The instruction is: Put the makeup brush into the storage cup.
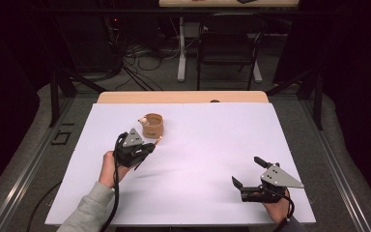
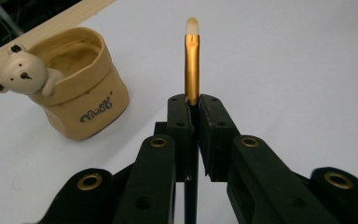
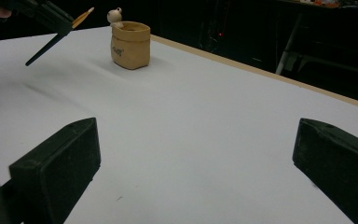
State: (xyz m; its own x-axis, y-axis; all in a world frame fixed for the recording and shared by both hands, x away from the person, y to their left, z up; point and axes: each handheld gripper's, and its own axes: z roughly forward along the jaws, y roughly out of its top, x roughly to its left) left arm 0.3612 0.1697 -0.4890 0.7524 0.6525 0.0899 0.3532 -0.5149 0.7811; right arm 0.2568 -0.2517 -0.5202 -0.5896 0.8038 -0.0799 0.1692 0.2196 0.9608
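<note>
Table: a big white sheet (image 1: 198,164) covers the table, and a strip of light wood (image 1: 183,97) peeks out at the far edge.
Room: it is dark all around, with a black chair (image 1: 229,46), a white table leg and a tangle of wires on the grey floor behind the table.
Left gripper (image 2: 194,105): its two black jaws are squeezed tight on a thin brush (image 2: 192,70). It is held up off the sheet, just beside the pot.
Brush: the gold part and pale tip stick out past the jaws, and the dark handle runs back between them. The tip points up and away, close to the pot but not touching it.
Right gripper (image 1: 249,173): its jaws are wide apart with nothing between them. It sits low near the front right of the sheet, well apart from the pot.
Pot (image 1: 152,125): a small tan pot stands upright on the sheet, on the left side toward the far edge. A little bear (image 2: 21,72) hangs over its rim.
Count: two grippers, one brush, one pot, one bear, one chair.
</note>
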